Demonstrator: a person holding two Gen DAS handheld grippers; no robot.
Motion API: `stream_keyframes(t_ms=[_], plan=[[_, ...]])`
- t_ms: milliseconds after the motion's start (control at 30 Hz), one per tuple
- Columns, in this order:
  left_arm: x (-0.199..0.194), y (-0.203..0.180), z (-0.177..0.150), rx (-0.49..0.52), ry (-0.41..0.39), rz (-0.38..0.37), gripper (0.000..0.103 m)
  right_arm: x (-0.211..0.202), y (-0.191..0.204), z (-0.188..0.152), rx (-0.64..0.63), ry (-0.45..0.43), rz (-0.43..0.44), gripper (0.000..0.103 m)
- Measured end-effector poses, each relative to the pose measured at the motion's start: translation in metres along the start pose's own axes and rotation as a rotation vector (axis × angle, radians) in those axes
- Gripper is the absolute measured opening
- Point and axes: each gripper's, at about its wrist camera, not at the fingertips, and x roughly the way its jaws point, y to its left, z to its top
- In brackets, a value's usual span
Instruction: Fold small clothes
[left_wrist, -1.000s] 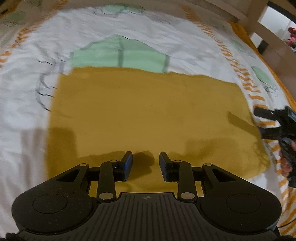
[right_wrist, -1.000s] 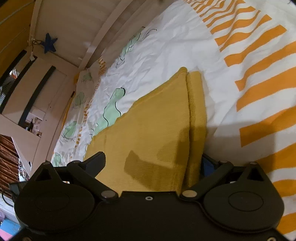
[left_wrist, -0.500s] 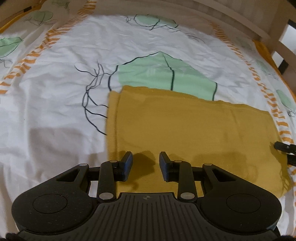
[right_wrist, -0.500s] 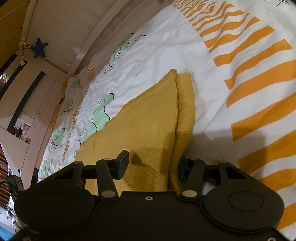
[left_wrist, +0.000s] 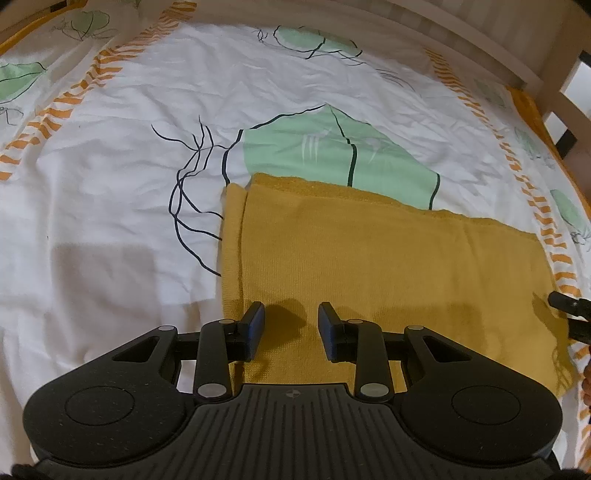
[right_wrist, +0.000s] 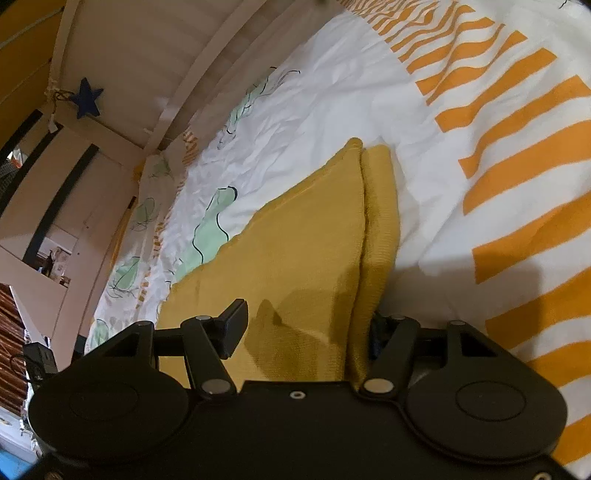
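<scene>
Mustard knit garment (left_wrist: 388, 266): lies folded flat on the patterned bed sheet (left_wrist: 110, 206), one layer offset along each short edge. Your left gripper (left_wrist: 291, 326) hangs part-open over the near left corner, holding nothing. Your right gripper (right_wrist: 306, 325) straddles the right edge, jaws apart, nothing pinched. Risk: closing on the top layer alone would drag it off the lower one and skew the fold.

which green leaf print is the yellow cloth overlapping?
The big central green leaf with the dark midline: the yellow cloth covers its lower edge. The other green prints, near the bedspread's orange-striped borders, lie clear of the cloth.
</scene>
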Motion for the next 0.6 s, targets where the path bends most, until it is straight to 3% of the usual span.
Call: stream_keyframes(t_ms=[67, 167, 200, 400, 600], plan=[[-0.001, 0.001, 0.000, -0.002, 0.001, -0.003, 0.031, -0.001, 0.000, -0.001, 0.011, -0.009, -0.017, 0.057], [-0.002, 0.002, 0.002, -0.005, 0.000, -0.008, 0.031, -0.003, -0.001, -0.002, 0.037, -0.018, -0.048, 0.028], [-0.002, 0.003, 0.003, -0.007, -0.001, -0.010, 0.031, -0.003, -0.002, -0.003, 0.044, -0.020, -0.051, 0.026], [-0.008, 0.010, 0.007, -0.028, -0.009, -0.024, 0.031, -0.008, 0.031, -0.001, 0.018, -0.047, -0.113, 0.022], [-0.021, 0.020, 0.014, -0.043, -0.041, -0.034, 0.031, -0.005, 0.092, 0.004, -0.031, -0.054, -0.080, 0.021]])
